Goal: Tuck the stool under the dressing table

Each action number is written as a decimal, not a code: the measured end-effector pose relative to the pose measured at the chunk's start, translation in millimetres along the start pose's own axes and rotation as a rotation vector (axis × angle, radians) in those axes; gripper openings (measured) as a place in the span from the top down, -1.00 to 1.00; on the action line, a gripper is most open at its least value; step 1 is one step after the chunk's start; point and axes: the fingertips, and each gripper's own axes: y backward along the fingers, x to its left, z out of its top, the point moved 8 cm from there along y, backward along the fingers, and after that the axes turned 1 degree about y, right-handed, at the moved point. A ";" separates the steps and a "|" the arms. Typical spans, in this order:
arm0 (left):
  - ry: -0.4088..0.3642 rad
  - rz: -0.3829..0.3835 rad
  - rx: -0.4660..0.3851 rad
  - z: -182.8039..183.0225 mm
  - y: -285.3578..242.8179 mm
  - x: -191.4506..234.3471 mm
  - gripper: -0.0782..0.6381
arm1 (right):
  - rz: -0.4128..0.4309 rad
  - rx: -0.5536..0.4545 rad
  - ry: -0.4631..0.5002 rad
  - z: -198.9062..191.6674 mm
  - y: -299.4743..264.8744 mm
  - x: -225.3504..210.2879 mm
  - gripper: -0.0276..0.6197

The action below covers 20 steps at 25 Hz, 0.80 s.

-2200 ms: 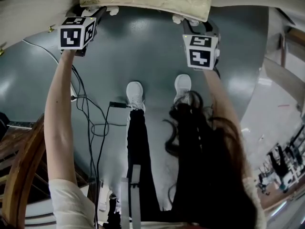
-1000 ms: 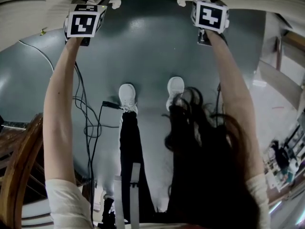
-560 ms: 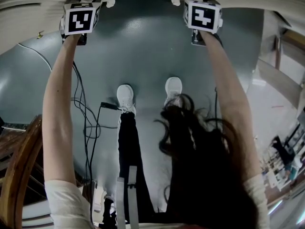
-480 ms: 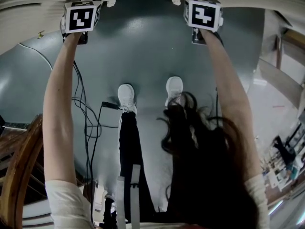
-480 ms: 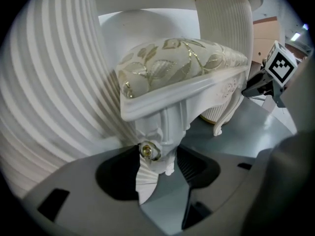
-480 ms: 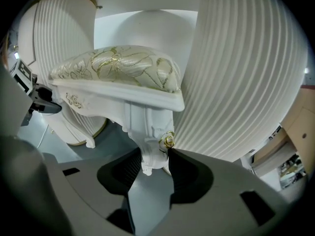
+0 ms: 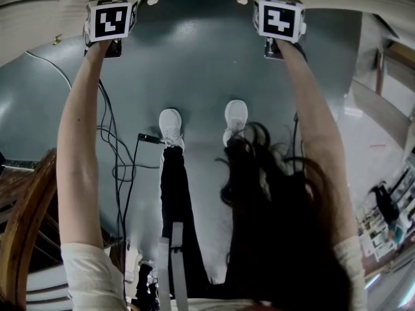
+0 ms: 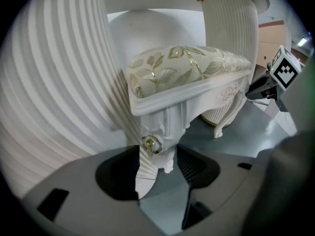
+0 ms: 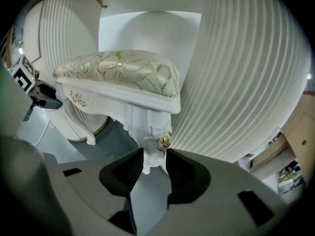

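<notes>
The stool (image 8: 189,70) is seen at the centre of both gripper views, already set between the two ribbed pedestals of the dressing table (image 8: 54,73). The left gripper (image 8: 157,154) is clamped on one near leg (image 8: 162,132). The right gripper (image 9: 153,156) is closing on the other leg (image 9: 147,132), its pads apparently touching already. The push is best finished with both legs driven evenly (a skewed stool would be scraped against a pedestal) and kept low and straight. In the head view the stool is cut off at the top edge, and how much depth remains behind it cannot be judged.
</notes>
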 end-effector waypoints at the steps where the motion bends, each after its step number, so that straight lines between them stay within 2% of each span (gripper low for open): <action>1: 0.009 -0.001 -0.006 -1.4 2.7 0.0 0.13 | -0.013 -0.006 0.008 -0.8 2.7 -2.5 0.49; 4: 0.033 -0.019 -0.017 -9.6 10.0 -4.1 0.13 | -0.017 0.005 0.022 -7.9 11.8 -6.9 0.49; 10: 0.052 -0.050 -0.041 -10.1 41.8 -11.7 0.13 | 0.037 -0.021 0.032 -10.3 52.3 -1.1 0.49; 14: -0.003 -0.073 -0.022 -5.8 69.4 -22.4 0.13 | 0.076 -0.073 0.064 -8.2 91.9 9.5 0.49; 17: 0.031 -0.101 -0.053 2.9 99.5 -33.5 0.13 | 0.094 -0.091 0.079 -3.7 124.3 14.6 0.49; 20: 0.097 -0.118 -0.092 14.4 142.3 -43.2 0.13 | 0.111 -0.121 0.037 6.0 165.2 18.4 0.49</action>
